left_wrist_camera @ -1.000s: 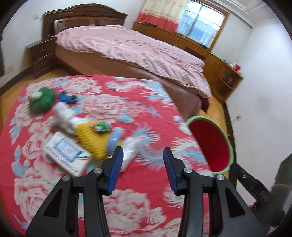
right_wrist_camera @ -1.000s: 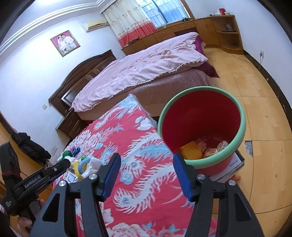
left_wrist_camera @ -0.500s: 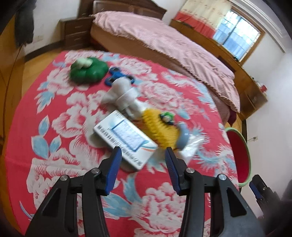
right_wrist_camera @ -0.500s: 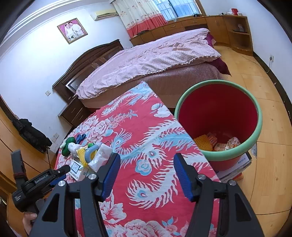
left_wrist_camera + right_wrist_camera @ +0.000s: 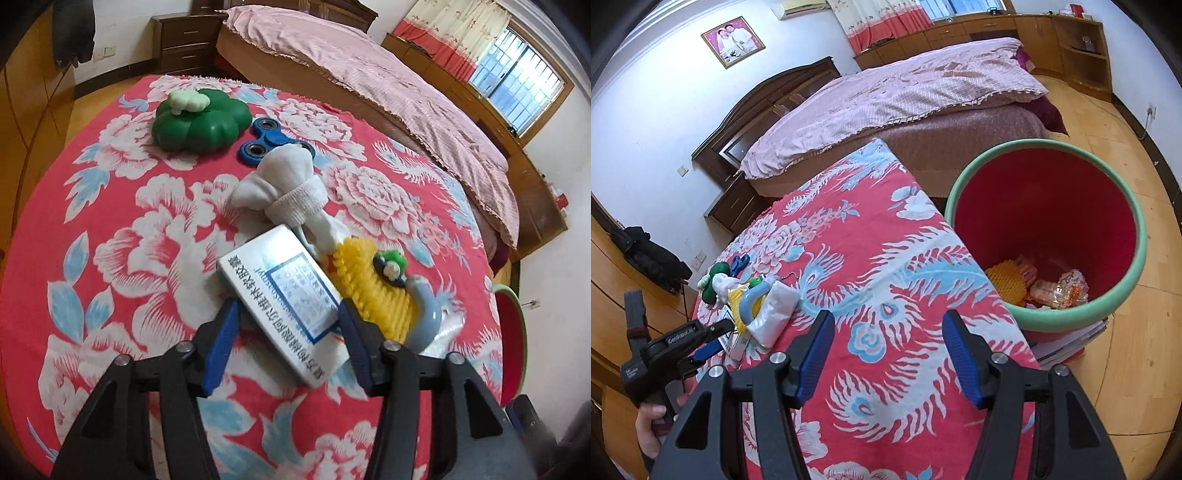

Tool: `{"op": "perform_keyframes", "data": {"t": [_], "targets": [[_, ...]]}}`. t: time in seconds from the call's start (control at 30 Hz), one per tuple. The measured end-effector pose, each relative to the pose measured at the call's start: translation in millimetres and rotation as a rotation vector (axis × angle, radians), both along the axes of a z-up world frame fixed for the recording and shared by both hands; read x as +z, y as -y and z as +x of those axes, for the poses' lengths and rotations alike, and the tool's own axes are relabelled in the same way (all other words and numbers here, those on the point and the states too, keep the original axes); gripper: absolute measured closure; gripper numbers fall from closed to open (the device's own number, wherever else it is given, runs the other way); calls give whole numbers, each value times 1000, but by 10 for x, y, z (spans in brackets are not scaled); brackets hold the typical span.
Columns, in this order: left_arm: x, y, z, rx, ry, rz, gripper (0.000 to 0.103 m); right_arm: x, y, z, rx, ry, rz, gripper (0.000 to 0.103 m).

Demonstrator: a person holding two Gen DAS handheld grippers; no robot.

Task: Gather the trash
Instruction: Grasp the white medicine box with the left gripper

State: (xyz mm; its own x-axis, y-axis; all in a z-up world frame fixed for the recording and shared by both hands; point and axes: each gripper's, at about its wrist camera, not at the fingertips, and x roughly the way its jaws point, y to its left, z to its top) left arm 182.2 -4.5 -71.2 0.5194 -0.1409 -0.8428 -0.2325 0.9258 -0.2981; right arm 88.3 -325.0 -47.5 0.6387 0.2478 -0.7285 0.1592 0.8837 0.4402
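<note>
A white medicine box point(image 5: 284, 299) with blue print lies on the red flowered tablecloth point(image 5: 110, 229). My left gripper point(image 5: 288, 332) is open, its blue pads either side of the box's near end, not closed on it. Beside the box lie a yellow brush point(image 5: 369, 295), a grey-blue ring point(image 5: 428, 314), a white sock point(image 5: 288, 188), a blue spinner point(image 5: 266, 144) and a green clover toy point(image 5: 199, 122). My right gripper point(image 5: 886, 343) is open and empty above the cloth. The red bin point(image 5: 1049, 229) with a green rim holds several wrappers at its right.
A white plastic packet point(image 5: 775, 314) lies by the pile in the right wrist view. The bin's rim point(image 5: 517, 339) shows at the table's right edge. A bed with a pink cover point(image 5: 369, 74) stands behind the table. Wooden floor point(image 5: 1126, 369) surrounds the bin.
My left gripper has swung left and dropped toward the pile, so the box now sits between its pads. My right gripper has drawn back slightly from the bin.
</note>
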Motion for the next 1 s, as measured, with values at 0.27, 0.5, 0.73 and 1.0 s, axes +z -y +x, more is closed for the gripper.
{"op": "perform_keyframes", "data": {"t": [0.27, 0.5, 0.73, 1.0], "targets": [[-39, 137, 248, -3, -25, 96, 37, -97, 14, 124, 40, -6, 14, 39], [-57, 266, 240, -36, -24, 185, 37, -160, 1, 203, 75, -8, 37, 39], [-46, 220, 143, -80, -25, 172, 37, -155, -108, 269, 119, -22, 9, 39], [56, 61, -65, -129, 29, 135, 37, -120, -359, 258, 131, -24, 10, 39]]}}
